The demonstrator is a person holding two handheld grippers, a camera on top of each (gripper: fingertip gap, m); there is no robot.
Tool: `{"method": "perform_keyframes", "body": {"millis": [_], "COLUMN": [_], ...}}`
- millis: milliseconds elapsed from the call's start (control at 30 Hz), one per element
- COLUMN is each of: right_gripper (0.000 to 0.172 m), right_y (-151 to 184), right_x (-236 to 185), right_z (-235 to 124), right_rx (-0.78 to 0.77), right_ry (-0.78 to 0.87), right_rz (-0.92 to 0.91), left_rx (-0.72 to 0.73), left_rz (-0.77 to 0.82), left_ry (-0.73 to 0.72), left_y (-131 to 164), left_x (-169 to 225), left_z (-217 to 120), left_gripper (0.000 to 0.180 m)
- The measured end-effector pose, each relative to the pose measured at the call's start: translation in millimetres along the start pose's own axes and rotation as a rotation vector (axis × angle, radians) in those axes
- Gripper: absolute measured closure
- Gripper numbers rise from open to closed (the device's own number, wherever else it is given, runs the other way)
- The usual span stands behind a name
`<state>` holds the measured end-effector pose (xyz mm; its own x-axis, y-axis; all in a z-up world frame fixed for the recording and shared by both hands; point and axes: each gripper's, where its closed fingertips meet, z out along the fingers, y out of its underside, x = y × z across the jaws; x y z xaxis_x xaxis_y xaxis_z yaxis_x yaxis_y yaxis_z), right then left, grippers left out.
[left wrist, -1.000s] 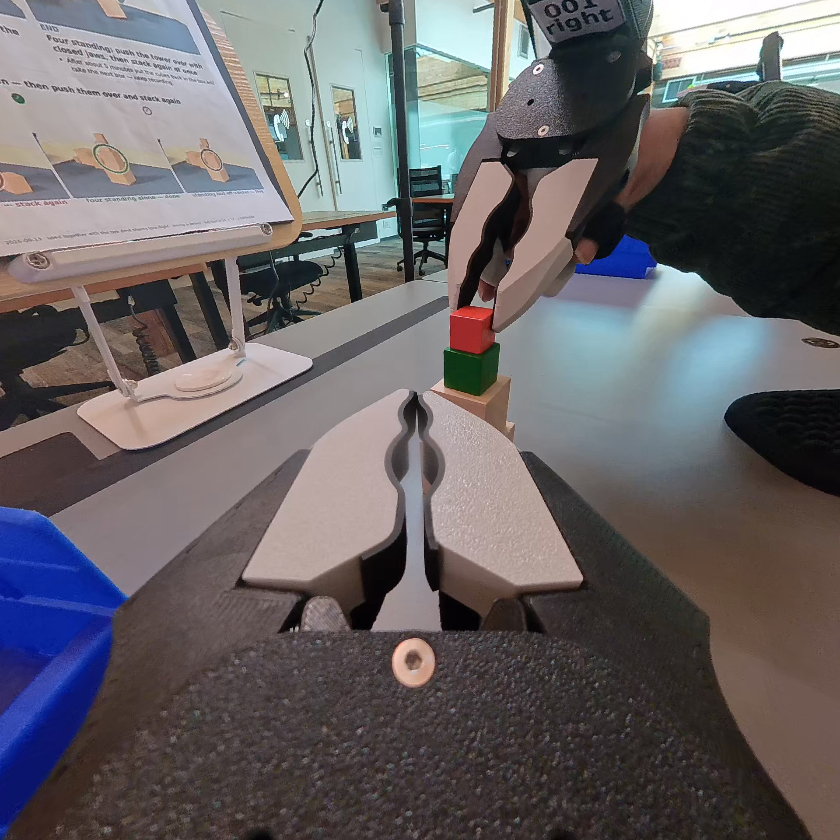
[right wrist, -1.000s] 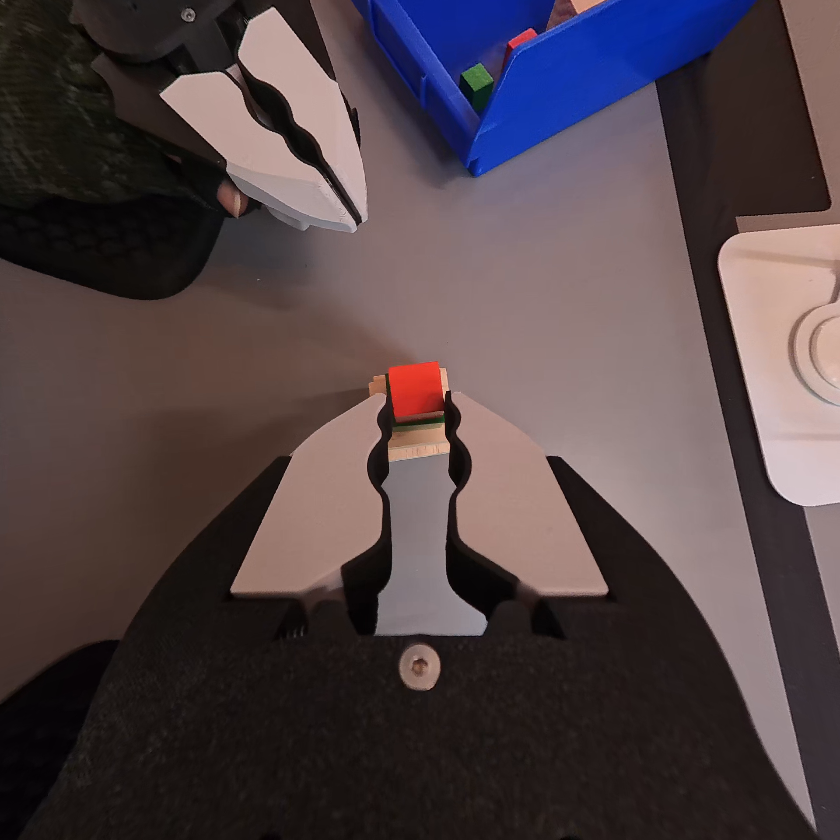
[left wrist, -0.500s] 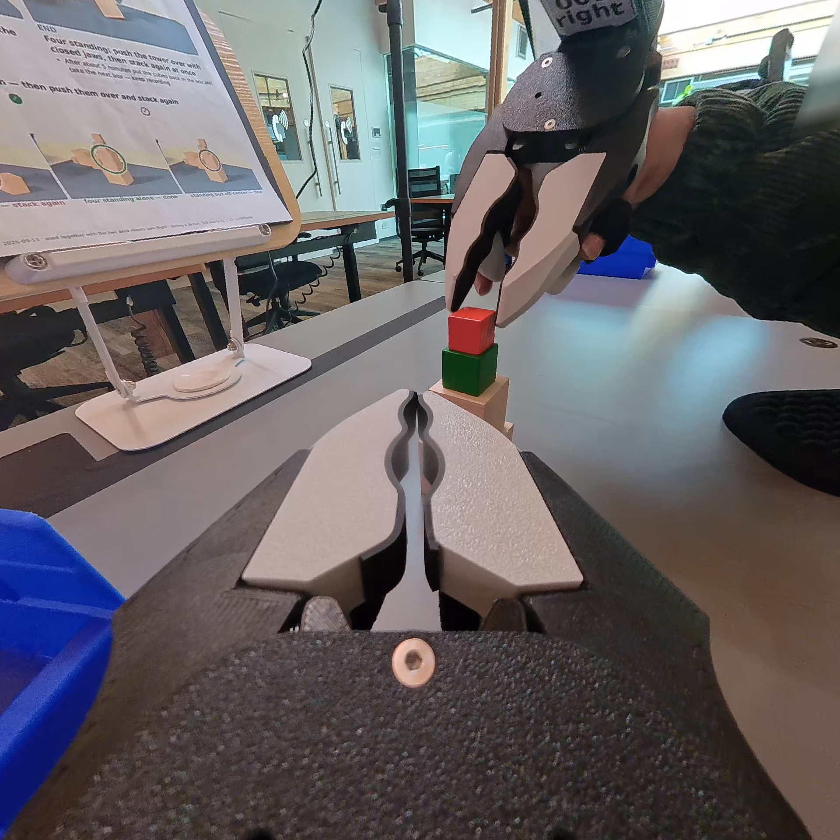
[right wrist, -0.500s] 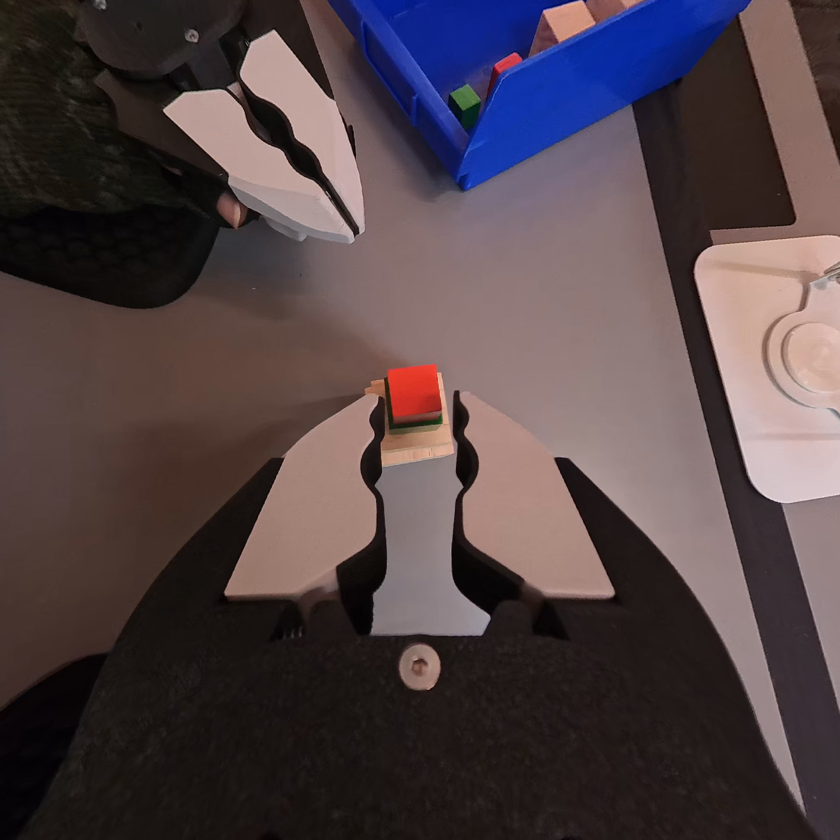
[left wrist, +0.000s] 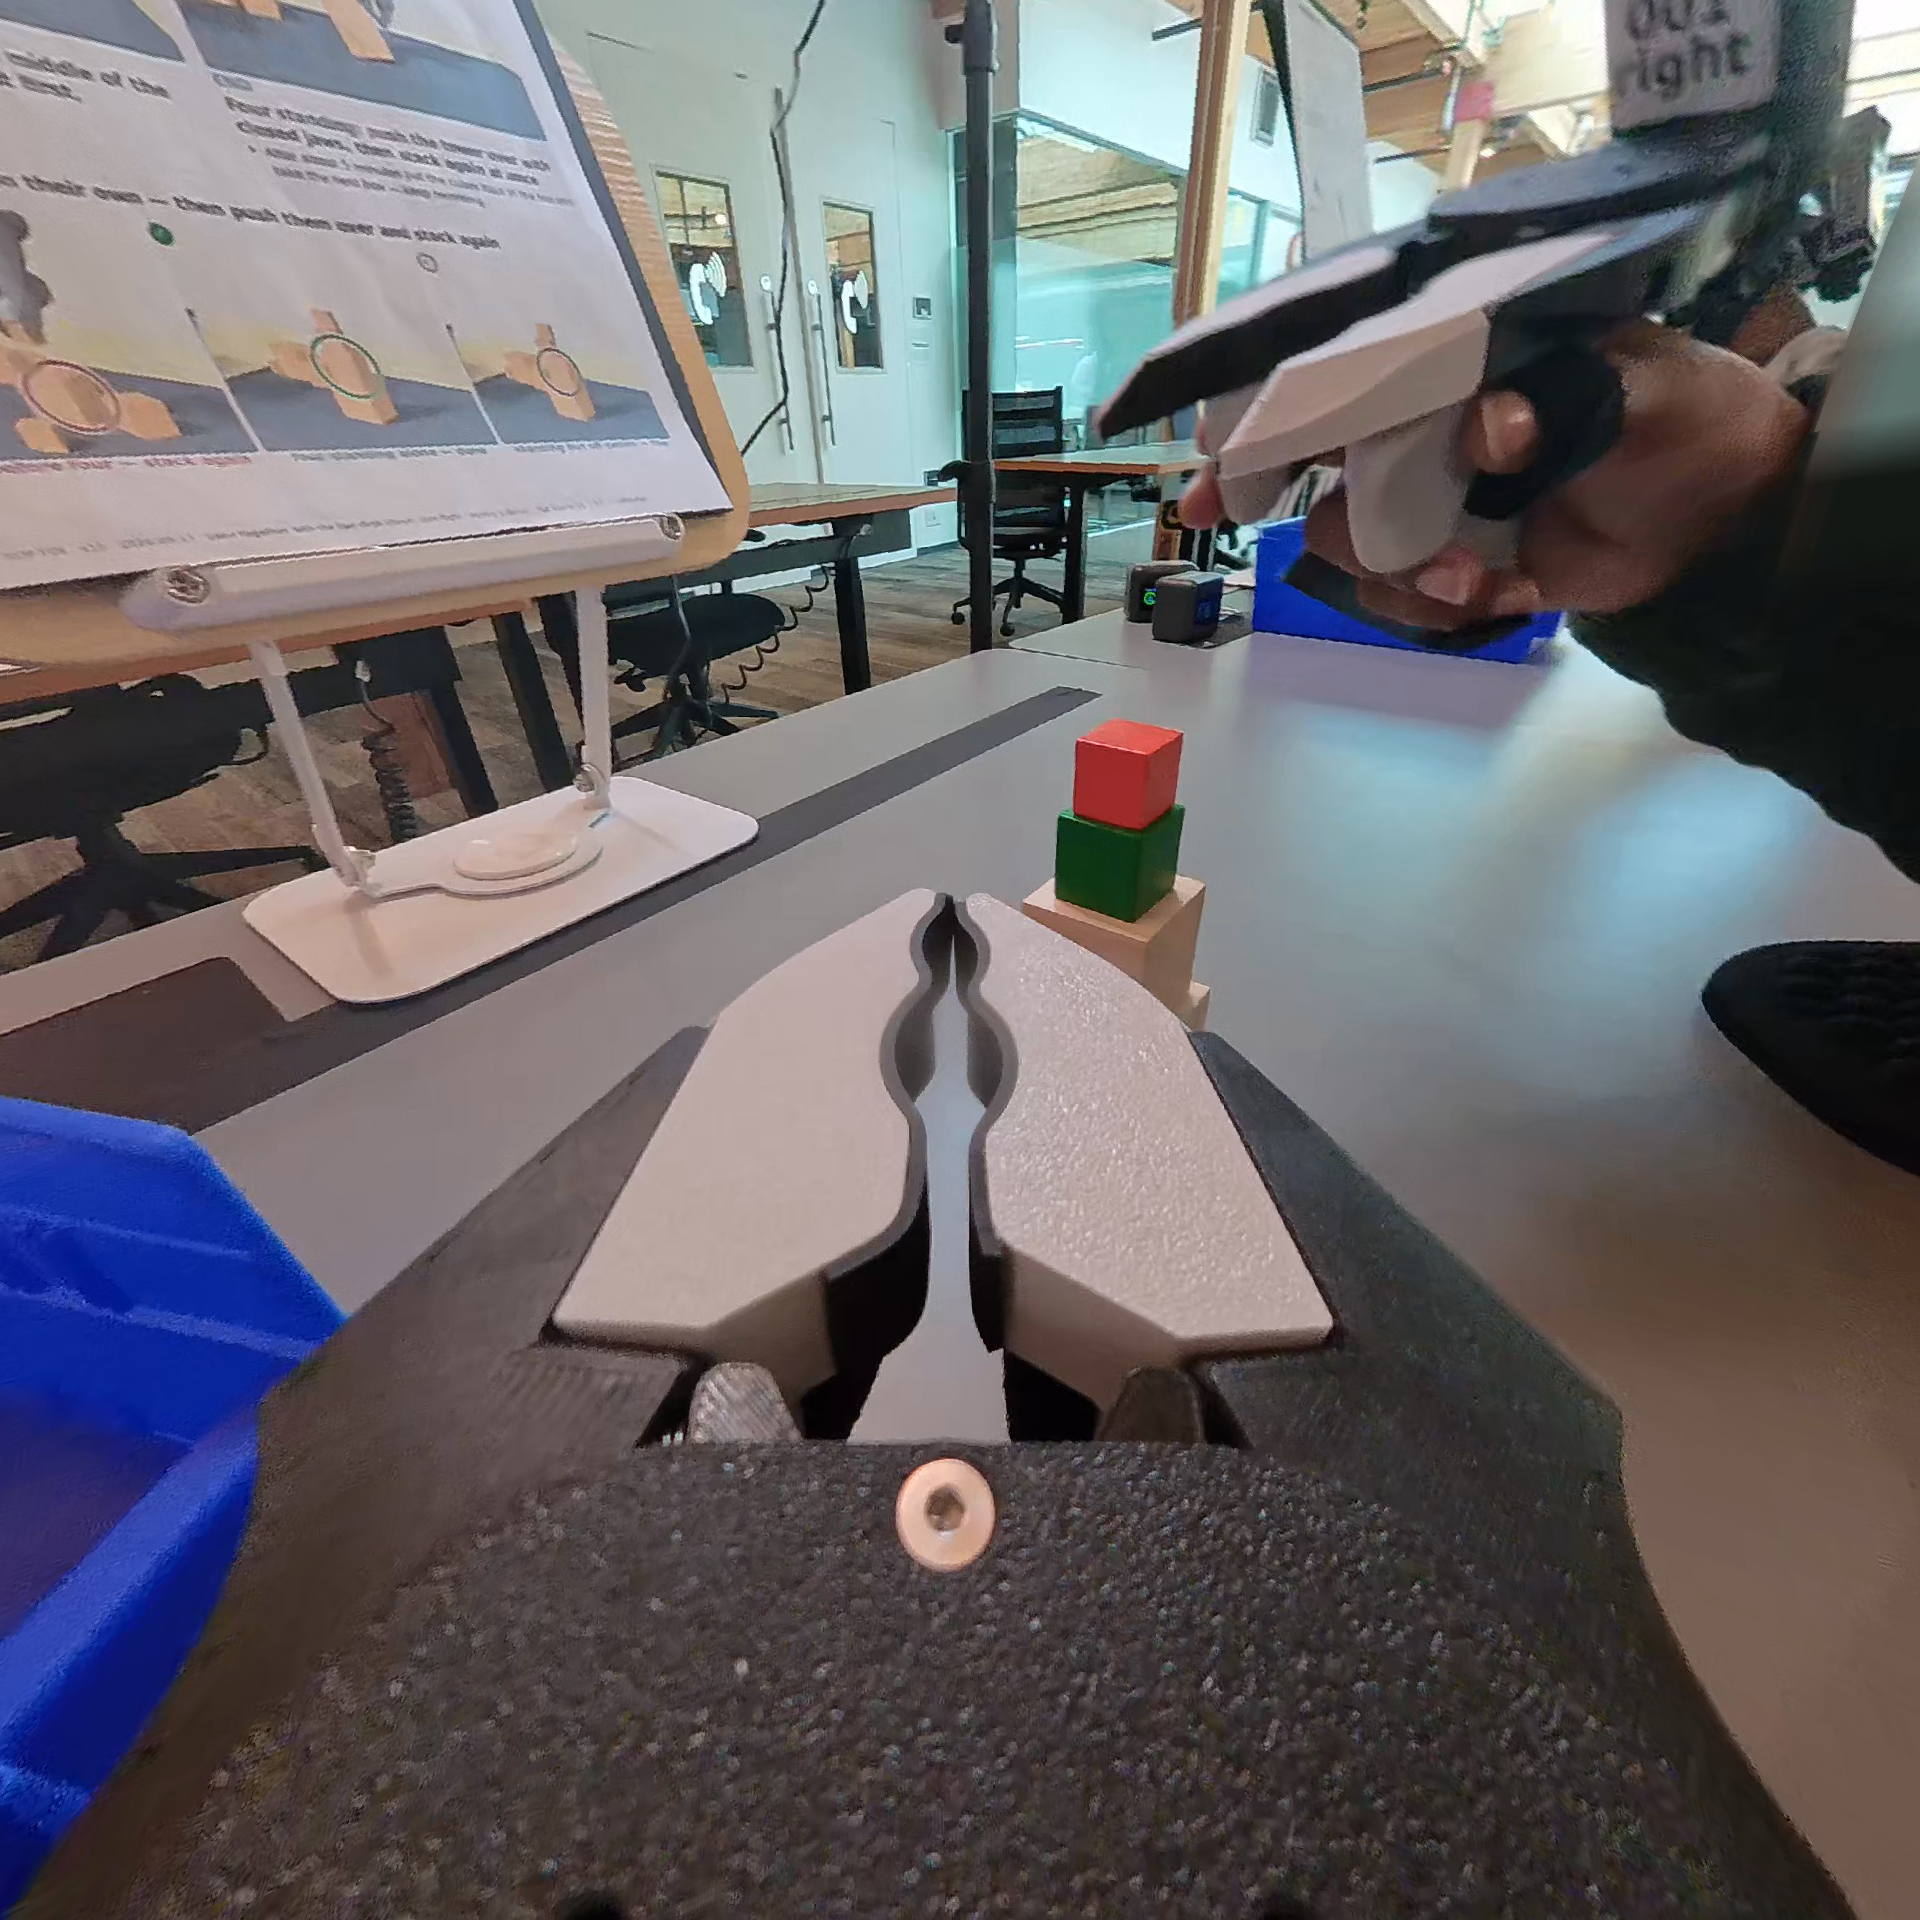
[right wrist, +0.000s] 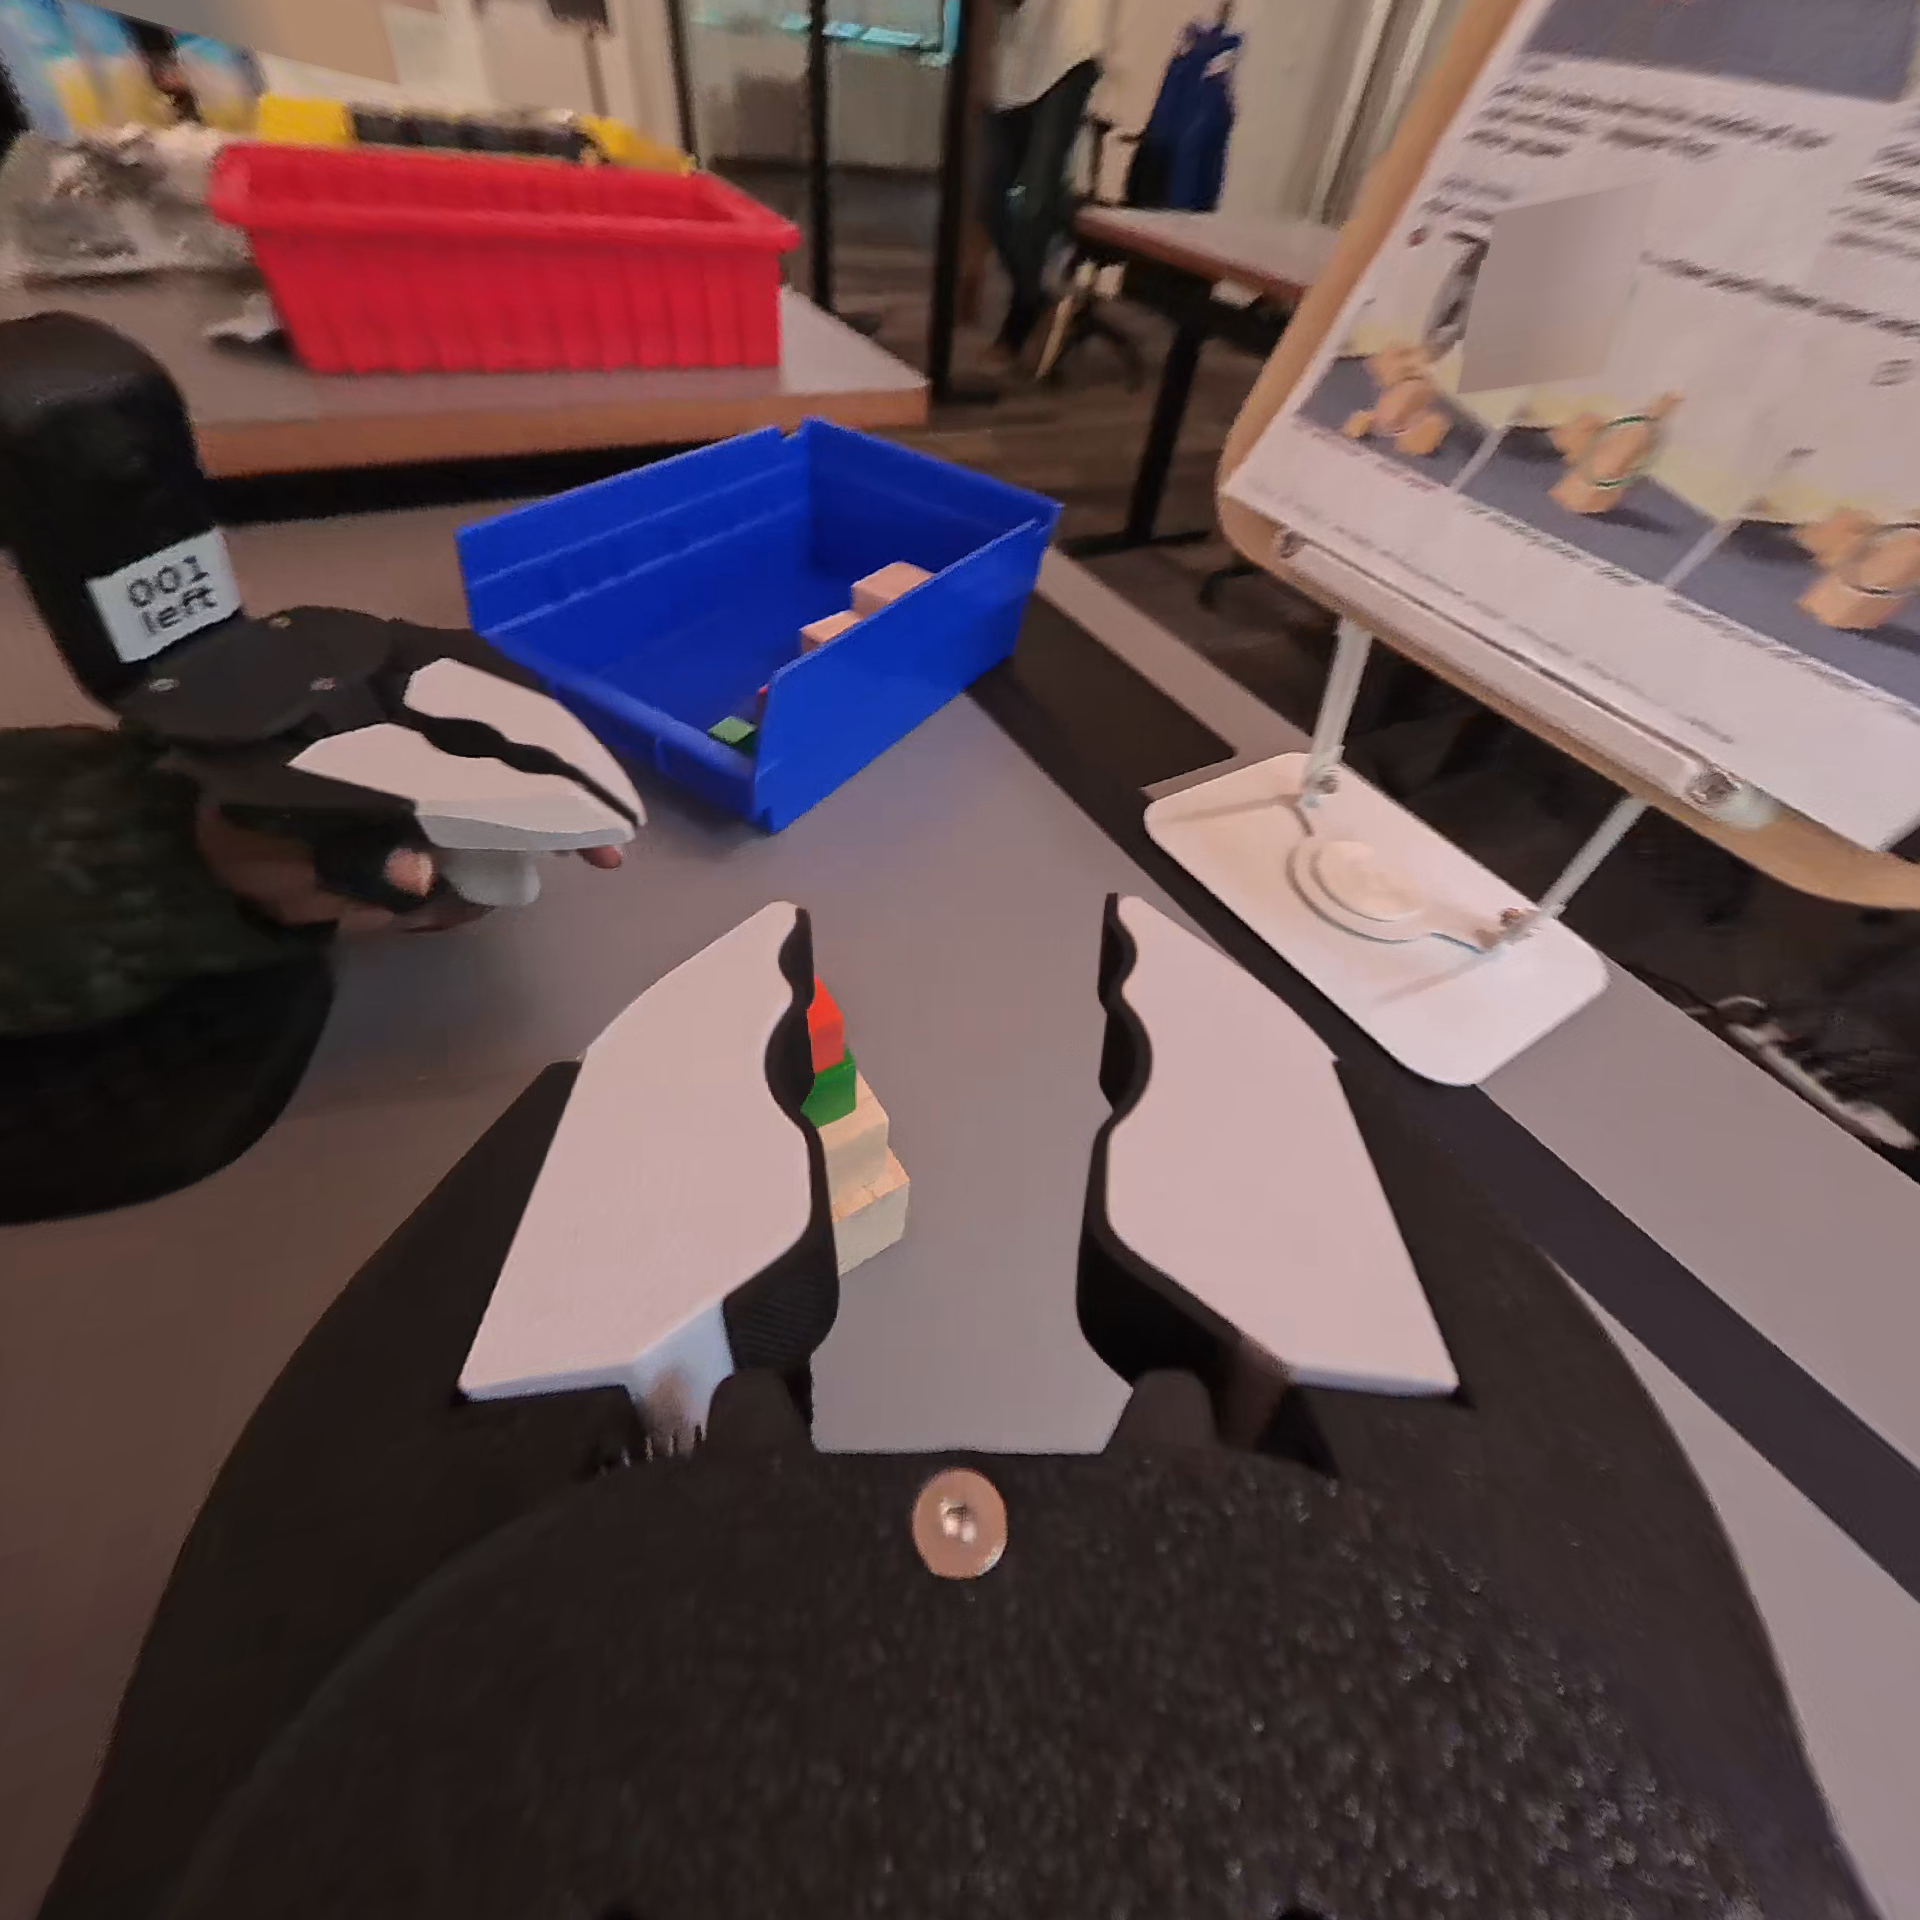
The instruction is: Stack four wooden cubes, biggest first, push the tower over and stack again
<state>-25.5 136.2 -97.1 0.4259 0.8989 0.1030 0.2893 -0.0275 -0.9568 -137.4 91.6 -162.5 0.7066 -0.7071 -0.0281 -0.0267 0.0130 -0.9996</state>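
Jaws spread wide and empty on our right gripper (right wrist: 951, 935), pressed together on nothing on our left gripper (left wrist: 951, 914), we keep clear of the block tower (left wrist: 1122, 862) just beyond the left jaws, on the surface (left wrist: 1455, 935).

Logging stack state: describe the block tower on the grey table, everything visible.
The block tower is four tiers, narrowing upward: two pale wood blocks stepped at the base, a green cube, then a red cube on top, set slightly askew. It stands upright on the grey table. Nothing touches it; both grippers are clear of it.
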Motion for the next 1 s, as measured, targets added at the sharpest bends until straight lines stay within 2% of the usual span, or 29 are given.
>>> {"method": "perform_keyframes", "body": {"millis": [133,267,467,600,733,1000], "right_gripper": [0.114,0.113,0.131,0.153,0.171,0.172], "right_y": [10,40,80,99,106,105], "right_x": [12,2,14,40,51,45], "right_z": [-20,-30,-50,-65,-76,-70], "right_rx": [0.105,0.099,0.084,0.129,0.156,0.165], "right_ry": [0.224,0.313,0.405,0.487,0.53,0.492], "right_rz": [0.07,0.15,0.212,0.243,0.261,0.275], "left_rx": [0.005,0.011,0.008,-0.008,-0.01,-0.03], "left_rz": [0.01,0.011,0.01,0.028,0.038,0.03], "left_ry": [-0.072,-0.144,-0.194,-0.221,-0.235,-0.259], "left_y": [-2,-3,-1,4,4,10], "left_x": [-11,-22,-30,-35,-38,-44], "left_z": [-2,-5,-7,-7,-8,-8], "left_gripper": [0.18,0.18,0.18,0.18,0.18,0.18]}}
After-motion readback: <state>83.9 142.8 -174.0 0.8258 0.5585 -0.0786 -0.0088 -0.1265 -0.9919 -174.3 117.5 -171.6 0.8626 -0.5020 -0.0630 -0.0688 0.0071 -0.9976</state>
